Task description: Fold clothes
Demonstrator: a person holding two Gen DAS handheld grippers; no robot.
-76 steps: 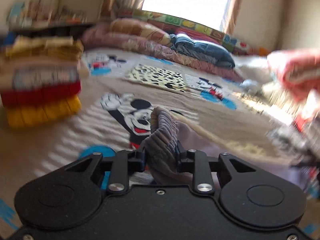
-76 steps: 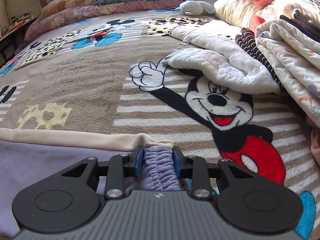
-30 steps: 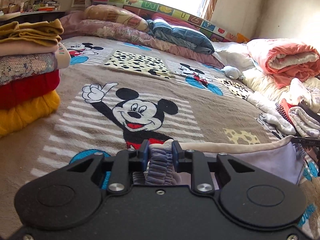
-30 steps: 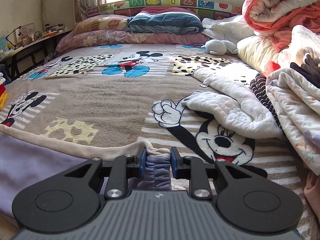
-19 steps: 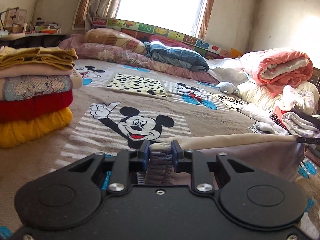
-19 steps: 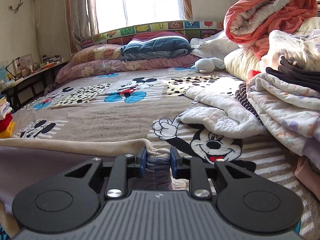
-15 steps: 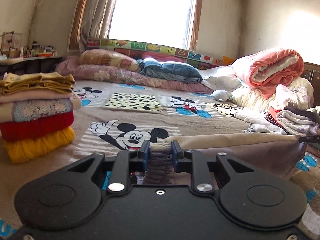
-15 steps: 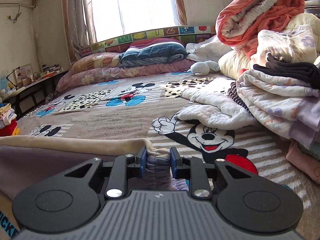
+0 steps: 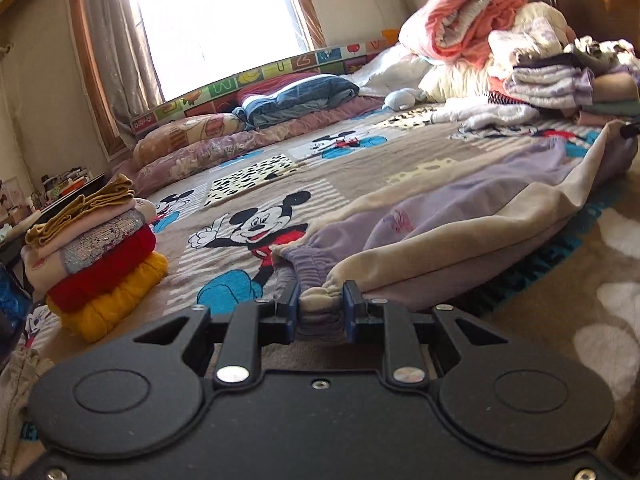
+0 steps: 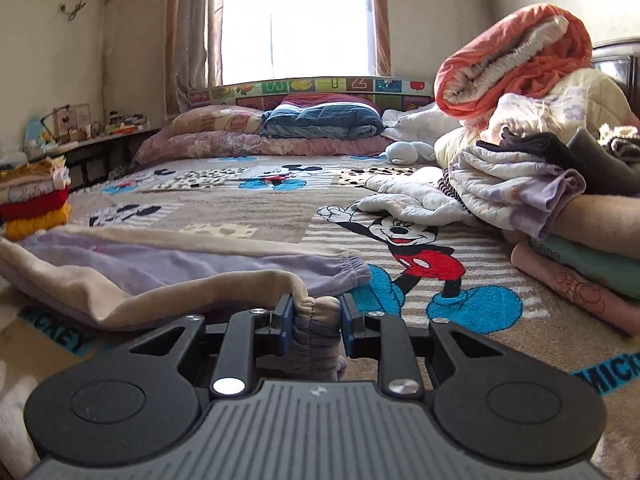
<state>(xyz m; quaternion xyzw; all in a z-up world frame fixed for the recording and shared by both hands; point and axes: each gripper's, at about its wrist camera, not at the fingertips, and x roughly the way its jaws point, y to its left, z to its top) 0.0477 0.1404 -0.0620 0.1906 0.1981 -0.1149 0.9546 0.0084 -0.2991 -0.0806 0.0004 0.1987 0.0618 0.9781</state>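
A pair of lilac trousers with cream trim [image 9: 460,216] lies stretched across the Mickey Mouse blanket [image 9: 360,160]. My left gripper [image 9: 320,312] is shut on a gathered elastic end of them at the near edge of the bed. The other leg's cuff [image 9: 304,260] rests just beyond it. In the right wrist view the same trousers [image 10: 180,264] lie folded lengthwise, and my right gripper [image 10: 314,322] is shut on the bunched elastic at their opposite end. A free cuff [image 10: 352,268] lies just ahead of it.
A stack of folded clothes [image 9: 92,256], yellow and red at the bottom, stands on the left. A heap of unfolded laundry [image 10: 540,184] and a rolled orange quilt [image 10: 512,52] fill the right side. Pillows [image 10: 320,120] line the far end under the window.
Both grippers have pulled back toward the near edge of the bed, dragging the trousers with them. The left view has rolled, tilting the scene. Both grips stay unchanged.
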